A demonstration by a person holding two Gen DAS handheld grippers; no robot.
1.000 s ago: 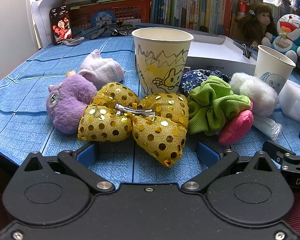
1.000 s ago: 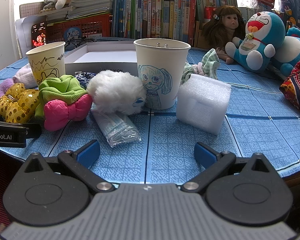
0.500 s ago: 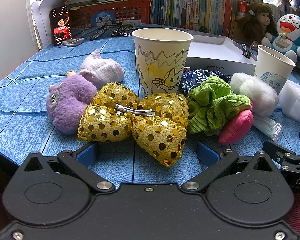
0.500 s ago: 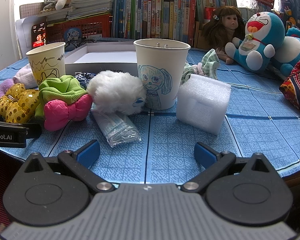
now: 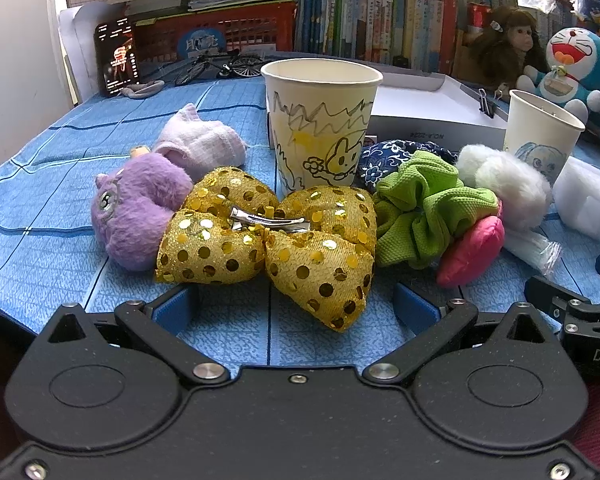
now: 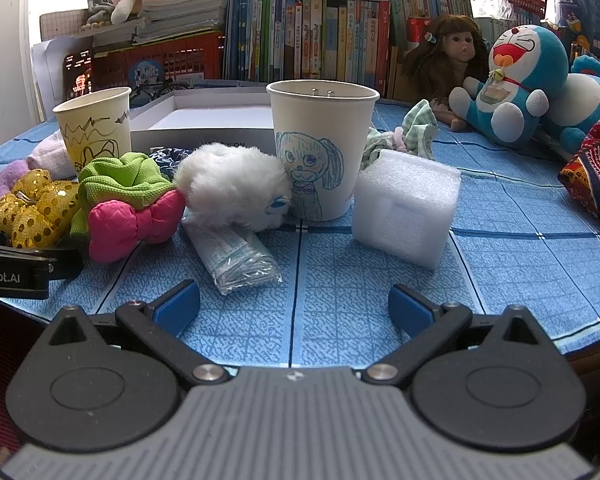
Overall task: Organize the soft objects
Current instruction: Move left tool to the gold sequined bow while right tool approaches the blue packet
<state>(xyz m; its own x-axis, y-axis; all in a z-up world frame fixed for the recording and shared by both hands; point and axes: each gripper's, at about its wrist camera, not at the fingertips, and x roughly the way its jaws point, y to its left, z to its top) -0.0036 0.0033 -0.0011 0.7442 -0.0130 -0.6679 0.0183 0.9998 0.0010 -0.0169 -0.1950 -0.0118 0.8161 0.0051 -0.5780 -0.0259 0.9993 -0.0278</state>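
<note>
Left wrist: left gripper point(image 5: 286, 306) jaws spread, empty, just short of gold sequin bow point(image 5: 268, 240), which lies before the yellow-drawn cup point(image 5: 319, 128). Best pinch at the bow's middle, beside the clip.

Right wrist: right gripper point(image 6: 294, 306) jaws spread, empty; white pompom point(image 6: 232, 188) touches blue-drawn cup point(image 6: 319, 152).

"Robot.AI" is showing on the left gripper's point(image 6: 16, 270) side; "DA" is appearing on the right gripper's point(image 5: 591, 354) body; the white box's point(image 5: 427, 126) label is reading upside down, illegibly.
</note>
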